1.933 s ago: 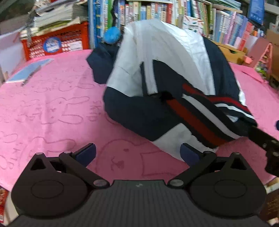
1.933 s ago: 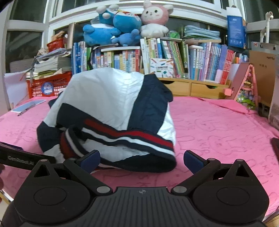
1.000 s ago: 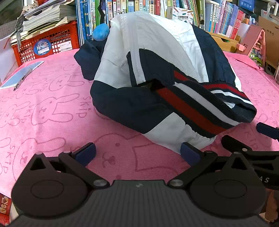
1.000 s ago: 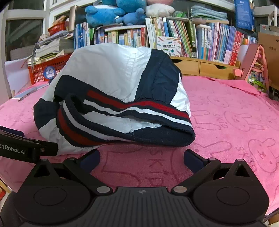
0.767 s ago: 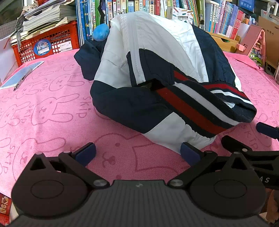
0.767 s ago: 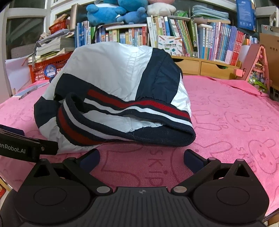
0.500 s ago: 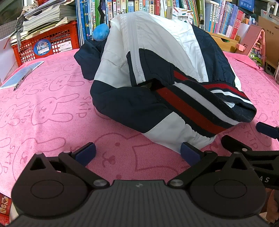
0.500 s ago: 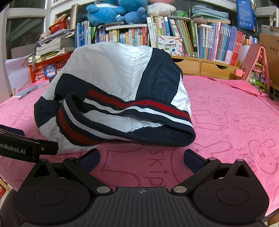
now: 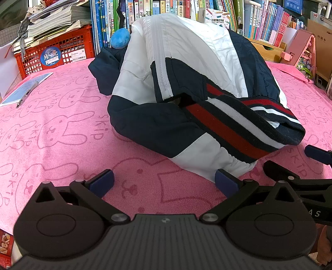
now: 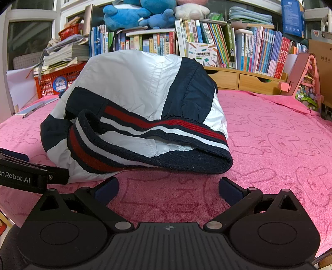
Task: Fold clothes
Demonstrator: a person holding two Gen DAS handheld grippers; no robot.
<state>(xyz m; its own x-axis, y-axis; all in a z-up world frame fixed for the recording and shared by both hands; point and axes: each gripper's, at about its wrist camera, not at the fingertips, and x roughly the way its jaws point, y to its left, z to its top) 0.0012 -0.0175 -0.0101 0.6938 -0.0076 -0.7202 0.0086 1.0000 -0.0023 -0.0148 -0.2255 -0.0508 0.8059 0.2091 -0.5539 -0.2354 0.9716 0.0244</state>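
A navy and white jacket (image 9: pixel 186 83) with a red, white and navy ribbed hem lies in a rumpled heap on the pink towel (image 9: pixel 51 128). It also shows in the right wrist view (image 10: pixel 134 99). My left gripper (image 9: pixel 164 181) is open and empty, just short of the jacket's near white edge. My right gripper (image 10: pixel 168 187) is open and empty, just in front of the ribbed hem (image 10: pixel 166 153). Each gripper shows at the edge of the other's view.
Bookshelves (image 10: pixel 207 45) with plush toys (image 10: pixel 132 14) line the back. A red crate (image 9: pixel 56 52) with stacked papers stands back left. A notebook with a pen (image 9: pixel 25 91) lies on the towel at left. A pink toy house (image 10: pixel 305 81) stands at right.
Both grippers moved closer to the jacket early on, then held still. The jacket has not moved in the last second.
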